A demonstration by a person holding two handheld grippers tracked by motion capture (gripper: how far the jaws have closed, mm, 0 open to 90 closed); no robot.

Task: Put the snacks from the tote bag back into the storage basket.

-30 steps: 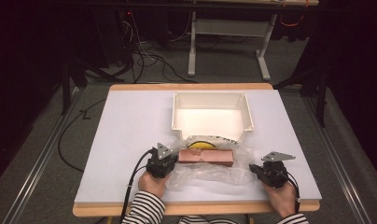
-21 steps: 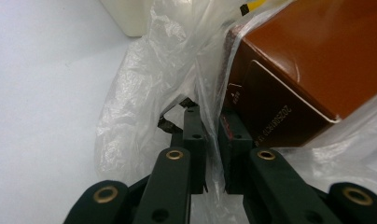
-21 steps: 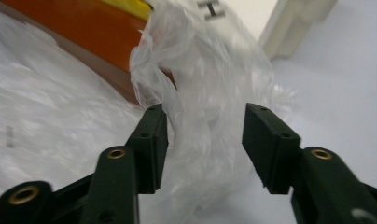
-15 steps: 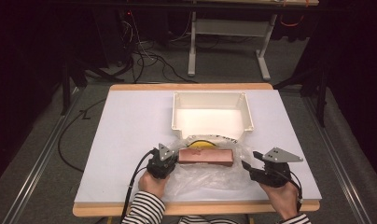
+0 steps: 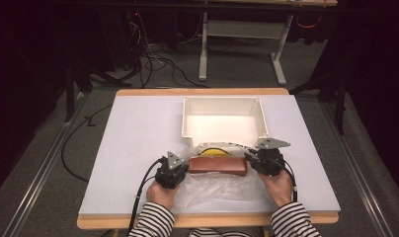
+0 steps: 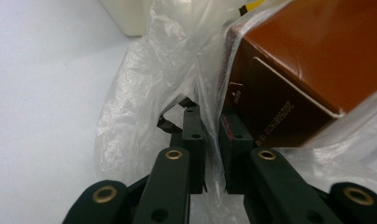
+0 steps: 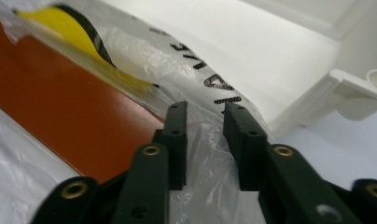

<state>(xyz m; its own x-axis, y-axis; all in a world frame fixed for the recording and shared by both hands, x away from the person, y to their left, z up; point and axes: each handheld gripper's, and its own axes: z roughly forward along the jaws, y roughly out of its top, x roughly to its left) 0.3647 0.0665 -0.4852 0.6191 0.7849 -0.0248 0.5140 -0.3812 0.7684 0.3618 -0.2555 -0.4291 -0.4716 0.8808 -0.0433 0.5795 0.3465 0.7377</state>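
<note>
Readable text is thin. Brown box [image 6: 289, 93], end flap: a printed code, upside down and blurred, digits can't be made out reliably. Clear plastic bag [image 7: 210, 88]: black printed capitals along the film, only fragments show, something like "AL" and "IVE", no whole word legible.

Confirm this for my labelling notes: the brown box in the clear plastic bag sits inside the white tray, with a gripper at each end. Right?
Not quite. The brown box in the plastic bag lies on the table in front of the white tray, not inside it; the high view shows this. A gripper is at each end.
</note>
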